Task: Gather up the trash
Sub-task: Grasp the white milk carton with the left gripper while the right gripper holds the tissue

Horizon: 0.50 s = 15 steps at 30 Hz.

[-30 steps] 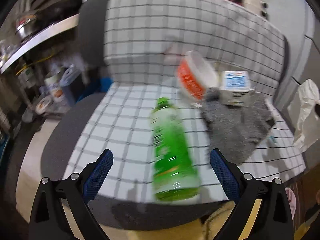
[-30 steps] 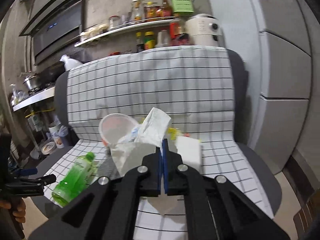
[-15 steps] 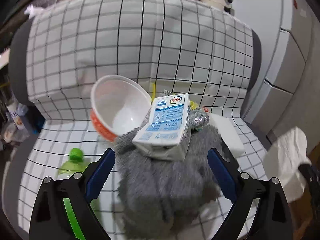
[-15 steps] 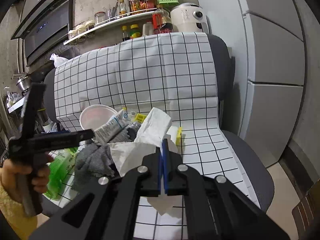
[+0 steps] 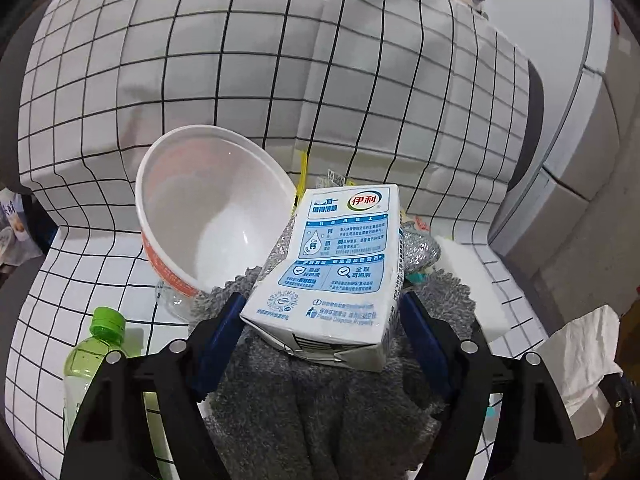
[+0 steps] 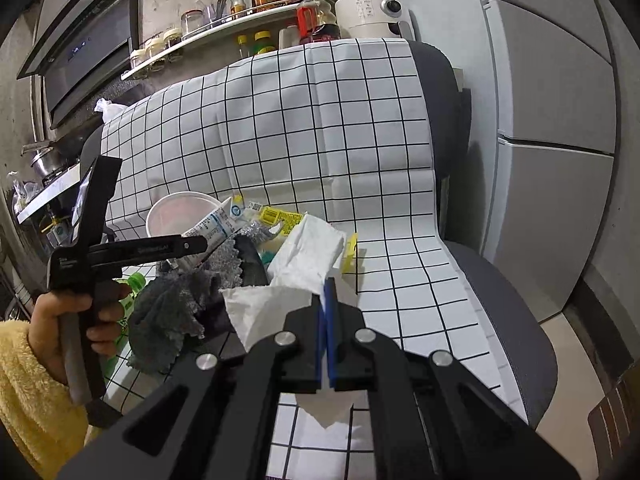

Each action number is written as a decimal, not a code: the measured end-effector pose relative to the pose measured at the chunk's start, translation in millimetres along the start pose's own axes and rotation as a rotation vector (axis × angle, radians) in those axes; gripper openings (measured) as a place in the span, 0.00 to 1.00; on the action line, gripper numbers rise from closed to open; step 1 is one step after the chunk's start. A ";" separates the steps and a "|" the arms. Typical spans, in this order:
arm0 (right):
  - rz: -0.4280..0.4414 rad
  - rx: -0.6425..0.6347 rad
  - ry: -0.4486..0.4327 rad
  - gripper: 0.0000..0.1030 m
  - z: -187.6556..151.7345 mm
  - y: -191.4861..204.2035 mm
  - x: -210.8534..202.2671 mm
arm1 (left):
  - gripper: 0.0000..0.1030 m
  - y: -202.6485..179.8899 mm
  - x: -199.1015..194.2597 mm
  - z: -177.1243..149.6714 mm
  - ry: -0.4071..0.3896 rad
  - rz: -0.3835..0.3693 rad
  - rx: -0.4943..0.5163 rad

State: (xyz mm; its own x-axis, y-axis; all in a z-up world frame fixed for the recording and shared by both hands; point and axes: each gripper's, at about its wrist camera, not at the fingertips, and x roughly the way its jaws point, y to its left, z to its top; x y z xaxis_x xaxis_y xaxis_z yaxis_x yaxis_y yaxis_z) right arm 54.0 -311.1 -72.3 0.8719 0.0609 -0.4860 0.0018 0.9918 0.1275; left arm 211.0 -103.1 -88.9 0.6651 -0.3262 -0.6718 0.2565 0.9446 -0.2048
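Note:
A blue-and-white milk carton [image 5: 336,268] lies on a grey cloth [image 5: 320,408] on the checked chair seat. My left gripper [image 5: 320,312] is open, its blue pads on either side of the carton's near end. A white bowl with an orange band [image 5: 212,216] leans behind the carton. A green bottle [image 5: 96,356] lies at the left. My right gripper [image 6: 326,300] is shut on a white tissue [image 6: 296,276], held above the seat; the tissue also shows in the left wrist view [image 5: 580,356]. The carton [image 6: 216,224] and the bowl [image 6: 176,208] show in the right wrist view.
Yellow wrappers [image 6: 276,216] and a silver scrubber [image 5: 420,248] lie behind the cloth. A white pad [image 5: 476,276] lies at the right of the seat. The chair back [image 6: 304,120] rises behind. A grey fridge [image 6: 552,160] stands at the right, a kitchen shelf [image 6: 224,28] behind.
My left gripper has swung from the green bottle to the milk carton and moved close, its pads now beside the carton. My right gripper still holds the tissue.

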 end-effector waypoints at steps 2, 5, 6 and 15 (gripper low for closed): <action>-0.013 0.007 -0.003 0.02 1.3 -1.2 -3.5 | 0.74 -5.6 -12.9 -2.5 -0.045 0.000 0.022; -0.027 0.026 -0.013 0.02 3.4 -5.2 -9.9 | 0.73 -18.0 -40.5 -8.3 -0.132 0.011 0.069; -0.034 0.032 -0.018 0.02 3.9 -6.0 -12.6 | 0.73 -22.0 -49.0 -10.5 -0.153 0.011 0.083; -0.161 0.071 -0.043 0.02 -12.9 -25.6 -66.5 | 0.72 -65.3 -107.4 -66.3 -0.217 -0.113 0.116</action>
State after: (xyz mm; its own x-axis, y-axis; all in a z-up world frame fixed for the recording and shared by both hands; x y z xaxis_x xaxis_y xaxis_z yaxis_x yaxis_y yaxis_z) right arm -10.4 -339.1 -54.4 0.8778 -0.1043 -0.4675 0.1760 0.9780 0.1124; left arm 76.3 -127.4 -50.5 0.7592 -0.4412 -0.4784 0.4079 0.8954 -0.1784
